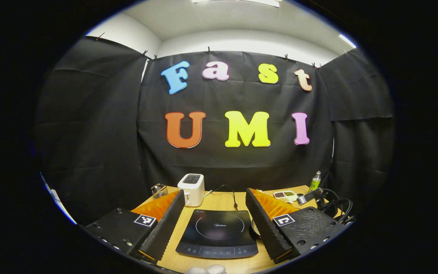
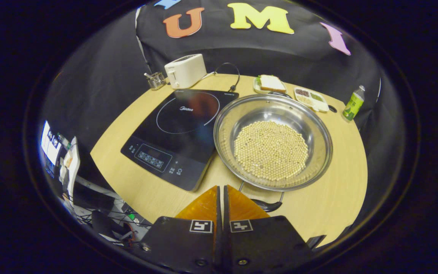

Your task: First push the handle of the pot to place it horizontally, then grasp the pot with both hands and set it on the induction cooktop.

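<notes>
Pot on bench, touching induction cooktop at its 3 o'clock. My right hand-held gripper pressed together, suited to nudging handle. Left hand-held gripper spread wide, waiting.

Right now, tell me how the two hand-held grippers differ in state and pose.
The left hand-held gripper is open, fingers spread wide; the right hand-held gripper is shut, fingers together on nothing. The left faces the cooktop low and level, framing it between its fingers; the right looks down from above, its tips near the pot handle. Both hang above the table, touching nothing.
</notes>
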